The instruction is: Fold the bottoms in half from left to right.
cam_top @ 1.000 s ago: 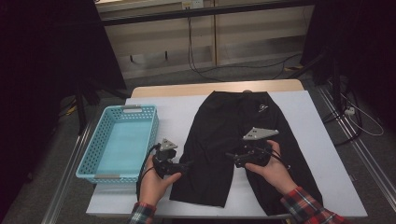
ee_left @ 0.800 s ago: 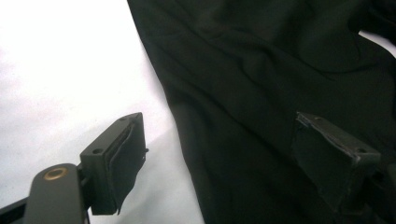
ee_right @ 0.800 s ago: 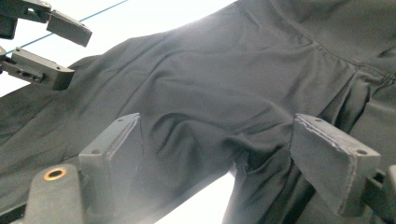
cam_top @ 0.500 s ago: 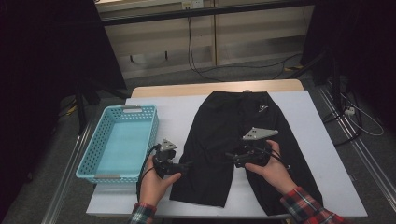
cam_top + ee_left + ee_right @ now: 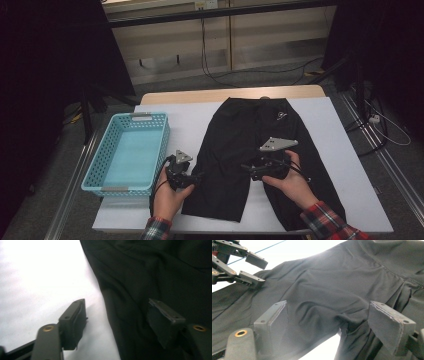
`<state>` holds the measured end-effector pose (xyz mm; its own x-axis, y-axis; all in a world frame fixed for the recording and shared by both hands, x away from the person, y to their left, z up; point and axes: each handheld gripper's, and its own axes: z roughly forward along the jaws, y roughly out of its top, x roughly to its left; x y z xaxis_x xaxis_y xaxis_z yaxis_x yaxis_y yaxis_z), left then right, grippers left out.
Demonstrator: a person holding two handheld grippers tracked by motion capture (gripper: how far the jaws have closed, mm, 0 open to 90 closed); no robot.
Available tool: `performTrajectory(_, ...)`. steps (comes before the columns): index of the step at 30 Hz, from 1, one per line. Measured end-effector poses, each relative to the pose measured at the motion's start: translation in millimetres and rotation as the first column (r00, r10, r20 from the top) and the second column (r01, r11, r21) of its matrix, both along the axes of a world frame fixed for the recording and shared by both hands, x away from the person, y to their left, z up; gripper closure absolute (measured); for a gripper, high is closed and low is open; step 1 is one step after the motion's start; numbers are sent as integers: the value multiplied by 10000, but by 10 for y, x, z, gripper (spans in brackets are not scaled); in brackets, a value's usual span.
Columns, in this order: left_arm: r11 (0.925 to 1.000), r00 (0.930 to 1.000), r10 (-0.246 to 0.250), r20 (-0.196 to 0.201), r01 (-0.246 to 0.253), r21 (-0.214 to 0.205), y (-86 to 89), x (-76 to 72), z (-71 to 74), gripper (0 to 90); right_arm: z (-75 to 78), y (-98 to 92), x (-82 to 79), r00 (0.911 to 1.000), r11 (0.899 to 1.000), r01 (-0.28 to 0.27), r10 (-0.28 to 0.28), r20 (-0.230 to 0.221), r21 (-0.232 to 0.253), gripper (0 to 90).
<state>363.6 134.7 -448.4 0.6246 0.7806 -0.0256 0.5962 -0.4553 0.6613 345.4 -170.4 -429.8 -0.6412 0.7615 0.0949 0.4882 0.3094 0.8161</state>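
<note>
Black shorts (image 5: 260, 150) lay flat on white table cover (image 5: 200, 120), waistband at far edge, two legs running toward person. Long axis: far-to-near, roughly straight down table in high view.

Left gripper (image 5: 192, 179) sat at outer edge of garment's left leg, low near hem. In left gripper view, jaws straddled fabric edge: one pad (image 5: 73, 322) over bare white cover, other pad (image 5: 165, 322) over black cloth. Jaws just closing in from wider, still a clear gap; edge between them, not pinched. Read as open, nothing gripped.

Right gripper (image 5: 249, 169) hovered over crotch area between the legs, pointing left across table. In right gripper view, jaws stood wide apart, crotch seam (image 5: 342, 322) and notch of white cover between them, pads not pressing cloth. Open, empty. Left gripper (image 5: 253, 267) visible far off at top left of same view, at leg edge.

Key relation for next move, as judged: each gripper already at its own grab point on left leg, left on outer edge, right on inner seam. Cloth lay directly ahead of and under both sets of jaws, so no reach needed; just close. Left nearer to contact. Likely fold or lift of that leg across long axis.

Turquoise basket (image 5: 107, 170) sat empty to left of shorts, just beside left gripper, well apart from right.
</note>
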Motion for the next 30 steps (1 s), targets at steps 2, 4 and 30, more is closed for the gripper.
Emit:
performTrajectory(2, 9999, 9999, -39, -156, 40, 97, -29, -10, 23, 415, -3, 1, -1, 10000, 10000, 9, -9, -8, -17, 170)
performTrajectory(4, 10000, 9995, 85, -296, -84, 40, -64, -28, 37, 501, -7, 7, 1, 10000, 10000, 17, -17, 2, -47, 169)
performTrajectory(30, 9488, 9911, -1258, -443, 1072, -2970, -415, -212, 279, 881, -64, 388, 545, 9966, 9957, 810, -803, -169, 452, 159)
